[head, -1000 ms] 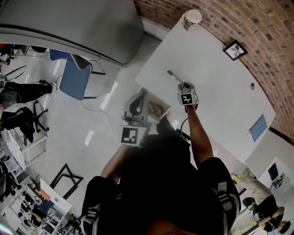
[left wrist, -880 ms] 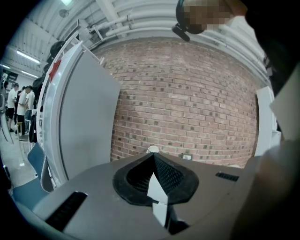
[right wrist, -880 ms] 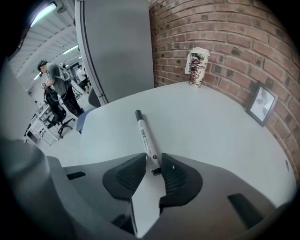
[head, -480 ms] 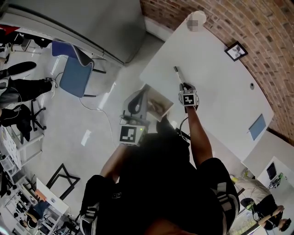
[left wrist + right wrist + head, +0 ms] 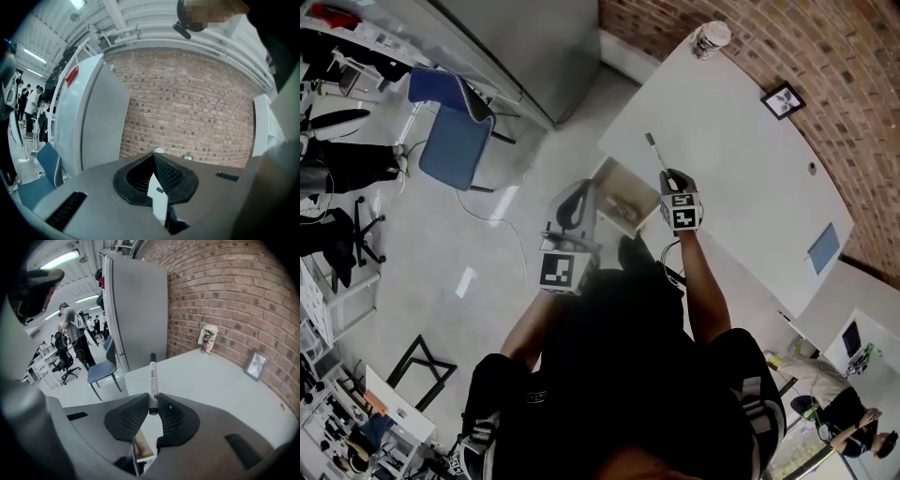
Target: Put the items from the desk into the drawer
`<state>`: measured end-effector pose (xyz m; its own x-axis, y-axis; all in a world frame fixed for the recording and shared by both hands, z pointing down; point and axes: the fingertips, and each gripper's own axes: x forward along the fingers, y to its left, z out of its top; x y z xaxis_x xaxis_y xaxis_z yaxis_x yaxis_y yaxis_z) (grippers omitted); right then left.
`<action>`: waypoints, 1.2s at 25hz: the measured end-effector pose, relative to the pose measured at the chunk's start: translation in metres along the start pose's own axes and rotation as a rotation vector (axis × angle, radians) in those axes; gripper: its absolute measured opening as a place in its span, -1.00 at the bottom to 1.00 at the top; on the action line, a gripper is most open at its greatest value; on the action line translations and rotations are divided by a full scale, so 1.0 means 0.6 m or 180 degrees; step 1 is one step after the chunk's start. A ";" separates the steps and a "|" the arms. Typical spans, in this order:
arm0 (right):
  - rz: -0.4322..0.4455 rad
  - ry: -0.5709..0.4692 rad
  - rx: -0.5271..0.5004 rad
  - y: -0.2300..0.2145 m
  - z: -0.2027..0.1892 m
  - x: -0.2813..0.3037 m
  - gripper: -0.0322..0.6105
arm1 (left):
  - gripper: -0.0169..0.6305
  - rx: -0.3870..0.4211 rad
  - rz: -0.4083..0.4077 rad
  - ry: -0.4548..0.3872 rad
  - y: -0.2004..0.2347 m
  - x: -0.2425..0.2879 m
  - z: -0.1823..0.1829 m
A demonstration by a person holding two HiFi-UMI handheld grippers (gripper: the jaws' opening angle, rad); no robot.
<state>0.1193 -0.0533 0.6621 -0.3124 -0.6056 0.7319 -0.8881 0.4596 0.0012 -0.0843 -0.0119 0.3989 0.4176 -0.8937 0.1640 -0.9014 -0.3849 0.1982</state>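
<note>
My right gripper (image 5: 666, 175) is shut on a black-and-white marker pen (image 5: 654, 152). It holds the pen above the white desk (image 5: 741, 187), close to the open drawer (image 5: 619, 171). In the right gripper view the pen (image 5: 152, 376) sticks out forward from between the pads of that gripper (image 5: 151, 409), and the drawer's wooden edge (image 5: 143, 448) shows below. My left gripper (image 5: 584, 195) is at the drawer's front. In the left gripper view its jaws (image 5: 154, 161) are closed on a thin white edge that looks like the drawer front. Something lies inside the drawer, too small to name.
A paper cup (image 5: 711, 37) stands at the desk's far corner by the brick wall. A small picture frame (image 5: 783, 100) and a blue pad (image 5: 825, 248) are also on the desk. A blue chair (image 5: 455, 141) and a tall grey cabinet (image 5: 525, 37) stand to the left.
The right gripper has closed on the marker pen, lifted it off the desk and moved it toward the drawer. The left gripper has shifted along with the drawer front.
</note>
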 end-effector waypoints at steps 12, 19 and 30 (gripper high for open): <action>0.0184 0.0003 -0.0008 0.168 -0.057 0.004 -0.71 | -0.96 -0.0112 0.0008 0.0228 0.075 -0.076 -0.059; 0.0257 0.0373 0.0126 0.218 -0.172 0.051 -0.71 | -0.96 -0.0161 -0.0036 0.0382 0.092 -0.082 -0.123; 0.0359 0.1199 0.0377 0.264 -0.384 0.164 -0.71 | -0.96 -0.0132 -0.0085 0.0551 0.107 -0.044 -0.199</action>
<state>0.0257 0.1097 0.8912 -0.2844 -0.2653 0.9213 -0.8949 0.4181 -0.1558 -0.1396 0.0142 0.5227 0.4581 -0.8288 0.3212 -0.8857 -0.3950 0.2438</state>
